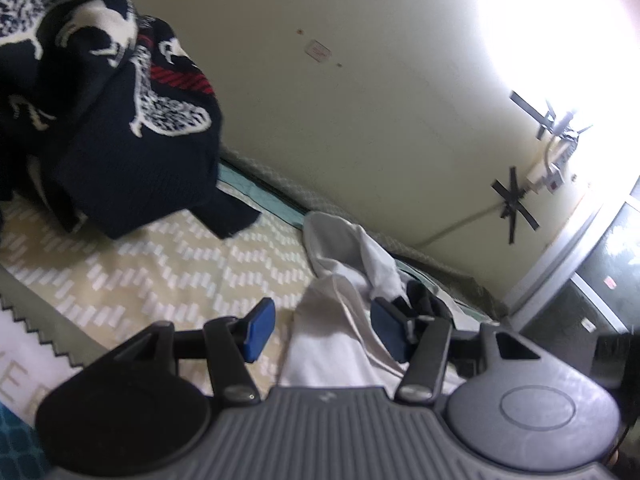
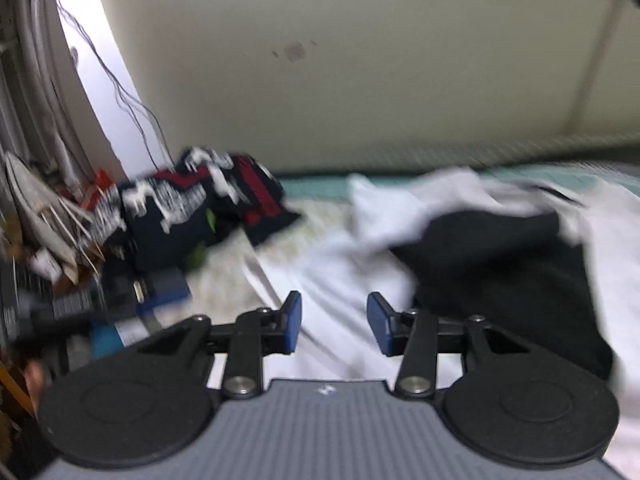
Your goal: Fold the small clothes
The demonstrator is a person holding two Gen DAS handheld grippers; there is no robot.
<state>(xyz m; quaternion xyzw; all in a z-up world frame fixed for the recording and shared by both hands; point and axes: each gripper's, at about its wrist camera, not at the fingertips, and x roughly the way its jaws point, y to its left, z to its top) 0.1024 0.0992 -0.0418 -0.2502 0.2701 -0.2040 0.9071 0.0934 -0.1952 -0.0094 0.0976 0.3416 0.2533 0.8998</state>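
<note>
The left gripper (image 1: 322, 330) had its blue-padded fingers (image 1: 260, 330) standing apart, a fold of the white garment (image 1: 332, 344) running up between them; pad contact on the cloth could not be confirmed. The right gripper (image 2: 334, 328) had its fingers (image 2: 292, 326) parted, nothing pressed between them, with white cloth (image 2: 340, 280) lying below. A black garment (image 2: 500, 264) lay on that white cloth to the right. A dark patterned sweater (image 1: 104, 120) was heaped farther back on the bed (image 1: 160, 264), beside the wall (image 1: 360, 100).
</note>
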